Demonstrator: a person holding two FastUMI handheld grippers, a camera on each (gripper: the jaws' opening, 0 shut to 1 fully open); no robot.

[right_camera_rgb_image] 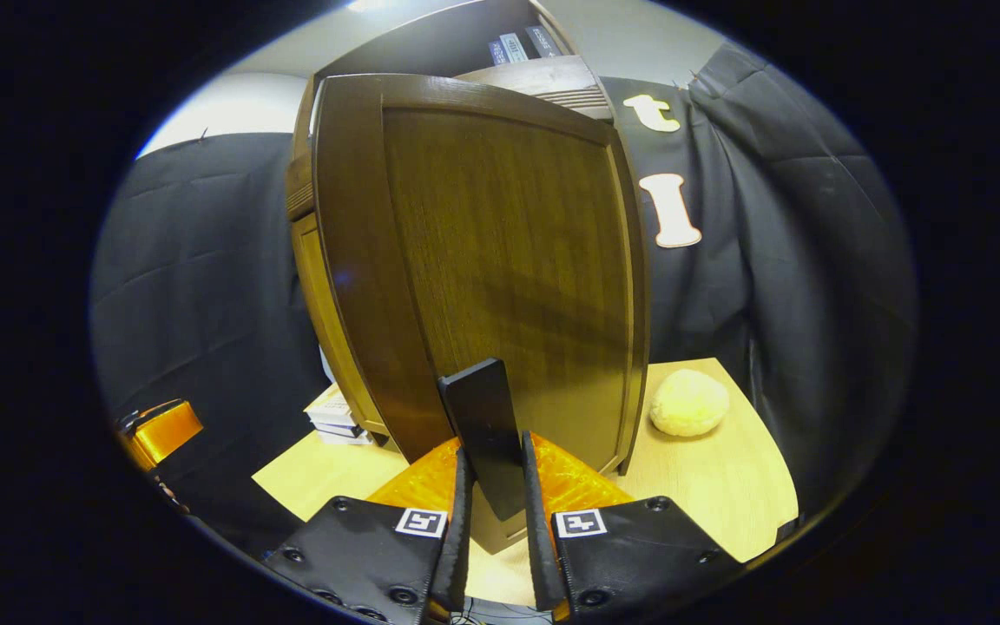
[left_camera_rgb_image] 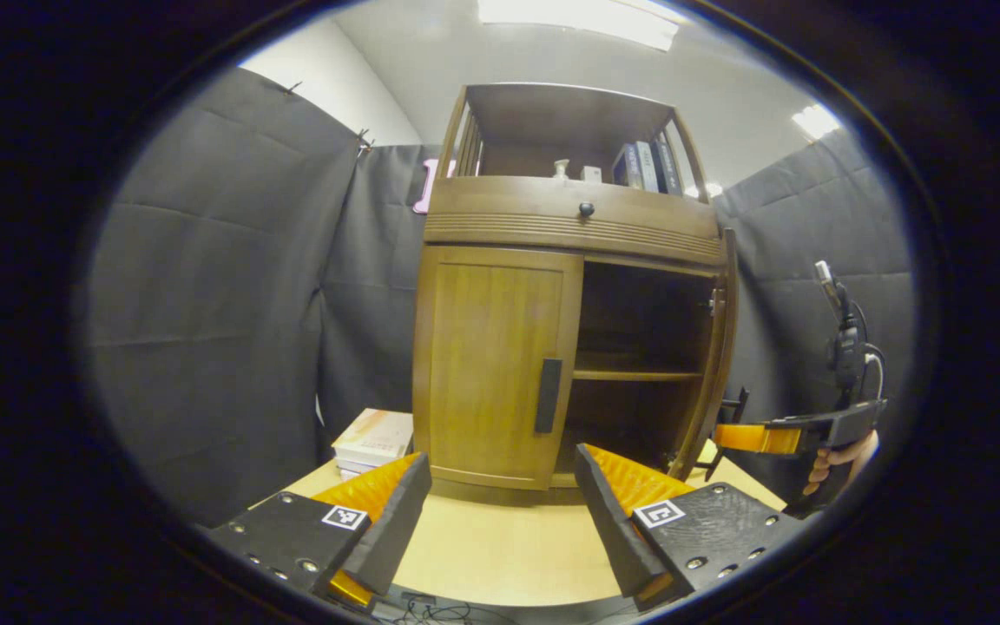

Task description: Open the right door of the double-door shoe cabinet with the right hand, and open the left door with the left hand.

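In the left gripper view the left gripper (left_camera_rgb_image: 500,503) stands wide open above the light wooden table (left_camera_rgb_image: 500,547) and holds nothing. Just behind it is the brown wooden shoe cabinet (left_camera_rgb_image: 569,234); its left door (left_camera_rgb_image: 491,365) is closed, with a dark vertical handle (left_camera_rgb_image: 548,395) near the inner edge. The right door (left_camera_rgb_image: 717,365) is swung out, showing a shelf inside. The right gripper (left_camera_rgb_image: 730,437) is at this door's edge.

In the right gripper view the right gripper's (right_camera_rgb_image: 491,512) fingers are closed on both sides of the right door's dark flat handle (right_camera_rgb_image: 484,425). Farther right, a pale round lump (right_camera_rgb_image: 688,402) lies on the table. A stack of books (left_camera_rgb_image: 374,441) lies left of the cabinet.
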